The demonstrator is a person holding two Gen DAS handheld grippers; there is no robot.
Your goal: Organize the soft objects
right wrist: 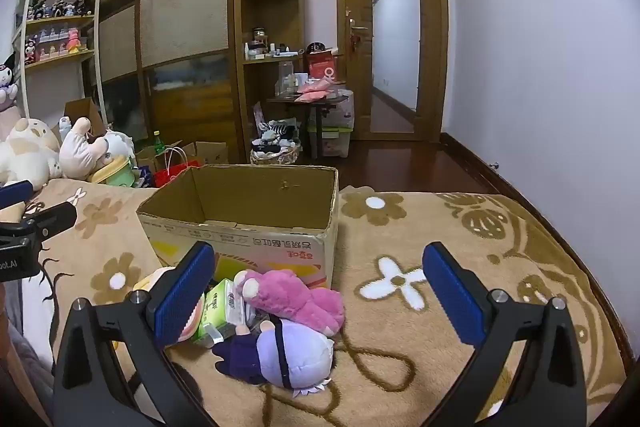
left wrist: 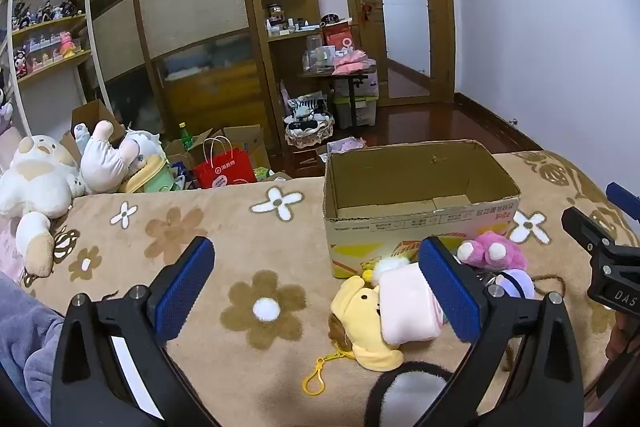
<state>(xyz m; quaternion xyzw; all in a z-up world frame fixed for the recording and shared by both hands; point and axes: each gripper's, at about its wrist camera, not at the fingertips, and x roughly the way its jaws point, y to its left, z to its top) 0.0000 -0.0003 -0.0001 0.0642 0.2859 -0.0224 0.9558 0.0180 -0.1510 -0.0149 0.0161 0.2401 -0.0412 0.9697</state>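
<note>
Since the cardboard box (left wrist: 420, 187) shows only its bare bottom in both views, the task seems to be at its very start: nothing soft has gone inside yet, as far as the pictures show. The box stands on the bed (left wrist: 180, 247), on a beige blanket with flowers. The small toys lie in a heap just in front of the box: a yellow plush keychain (left wrist: 360, 315) with a pink part on top, a pink plush (right wrist: 292, 295), a purple-haired doll (right wrist: 292, 355) and a green packet (right wrist: 222, 303). A black furry thing lies at the lower edge of the left view; what it is cannot be told.

The left tool (left wrist: 316, 287) is wide apart and holds nothing, low over the blanket, with one pad beside the yellow keychain. The right tool (right wrist: 320, 291) is also wide apart and empty, above the pink plush and the doll.

The box carries red Chinese print, upside down, too small to read surely. The right tool's body shows "DAS", the left one "ot.AI". A red paper bag (left wrist: 224, 171) on the floor has a white logo, not legible.
</note>
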